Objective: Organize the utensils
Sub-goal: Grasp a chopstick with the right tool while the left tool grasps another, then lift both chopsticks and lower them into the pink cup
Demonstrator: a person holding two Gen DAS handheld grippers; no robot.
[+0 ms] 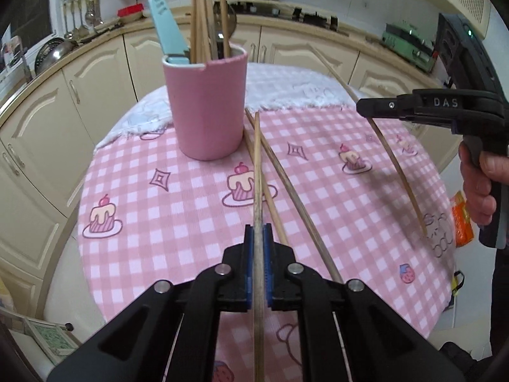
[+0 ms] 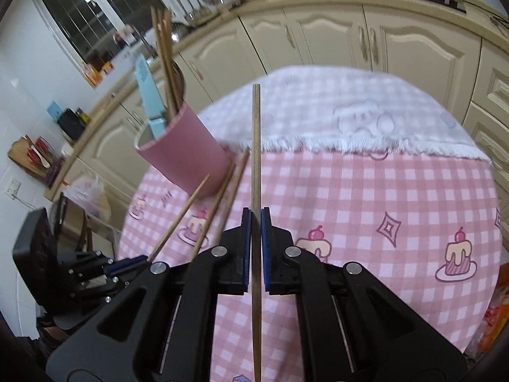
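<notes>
Between the blue pads of the left gripper sits one chopstick, clamped along its length and pointing ahead toward the base of the pink cup. Just right of those fingers, two loose chopsticks lie on the checked tablecloth, their far tips beside the cup. That cup stands upright ahead and slightly left (already holding several chopsticks and a light blue tool). Farther right, the right gripper is lifted above the cloth and pinches a second chopstick, which runs straight forward between its pads.
</notes>
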